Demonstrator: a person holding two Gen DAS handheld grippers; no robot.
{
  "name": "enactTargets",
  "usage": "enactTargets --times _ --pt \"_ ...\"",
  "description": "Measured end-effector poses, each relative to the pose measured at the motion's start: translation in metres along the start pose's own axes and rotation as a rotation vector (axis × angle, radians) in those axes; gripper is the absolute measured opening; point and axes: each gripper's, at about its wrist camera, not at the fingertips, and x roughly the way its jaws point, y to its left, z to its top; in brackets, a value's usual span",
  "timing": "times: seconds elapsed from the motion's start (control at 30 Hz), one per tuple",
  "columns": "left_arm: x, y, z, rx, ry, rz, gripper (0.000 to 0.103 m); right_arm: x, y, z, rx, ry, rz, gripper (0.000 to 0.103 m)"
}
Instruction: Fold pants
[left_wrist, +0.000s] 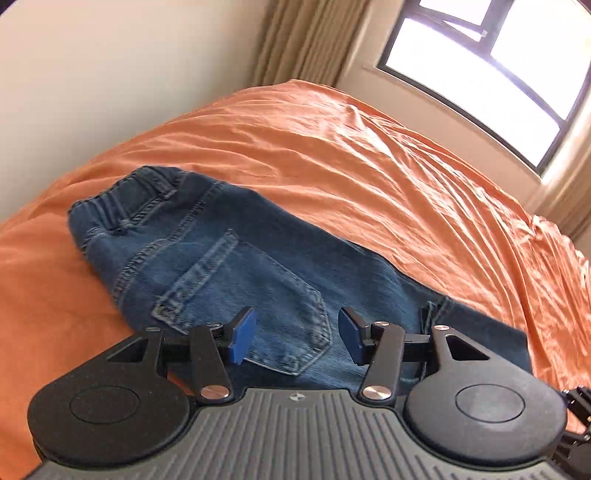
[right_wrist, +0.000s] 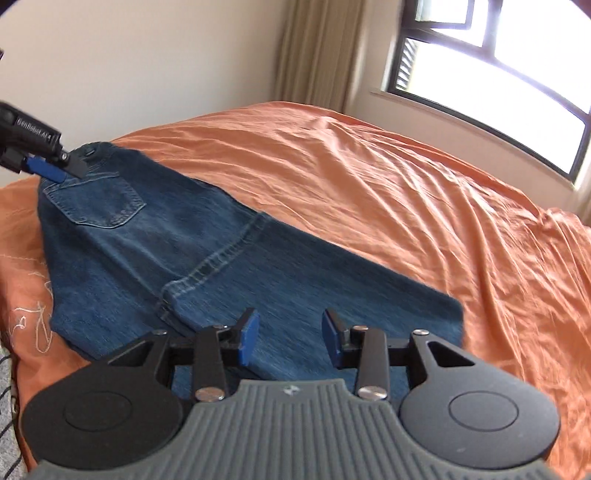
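Blue jeans (right_wrist: 155, 258) lie flat on a bed under an orange sheet (left_wrist: 351, 155), back side up, doubled so one leg lies on the other. All places below are given against the jeans.

Left of them, in the right wrist view: the orange cloth carries pale stitched lines, and a striped fabric (right_wrist: 5, 424) shows at the frame's lower corner.

At the waist end: the elastic waistband (left_wrist: 122, 199) is bunched, the back pocket (left_wrist: 258, 314) just below it. The left gripper (left_wrist: 297, 338) hangs over that pocket, blue pads (left_wrist: 242, 338) spread wide, bare denim between them, nothing clasped. From the right wrist view, the same gripper (right_wrist: 55, 168) comes in over the pocket's upper edge; whether its tips touch the cloth cannot be told.

Over the leg portion: the right gripper (right_wrist: 290, 341) is parted, pads clear of the fabric, holding nothing. The denim here is streaked with blur.

Right of and beyond the jeans: wrinkled orange sheet, then a beige curtain (left_wrist: 306, 40), and a dark-framed window (right_wrist: 498, 74).
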Motion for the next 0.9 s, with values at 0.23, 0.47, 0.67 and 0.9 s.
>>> enactTargets --times 0.23,0.47,0.67,0.9 --pt "-0.001 0.074 0.026 -0.242 -0.021 0.101 0.071 0.043 0.02 0.041 -0.247 0.009 0.029 0.034" --pt "0.023 0.152 0.016 -0.553 -0.048 -0.038 0.077 0.092 0.007 0.064 -0.156 0.144 0.166 0.034" --pt "0.052 0.197 0.005 -0.72 -0.051 -0.115 0.079 0.131 0.014 0.069 -0.186 0.244 0.235 0.034" --pt "0.095 0.21 0.013 -0.734 -0.07 -0.146 0.079 0.164 0.013 0.063 -0.16 0.328 0.3 0.034"
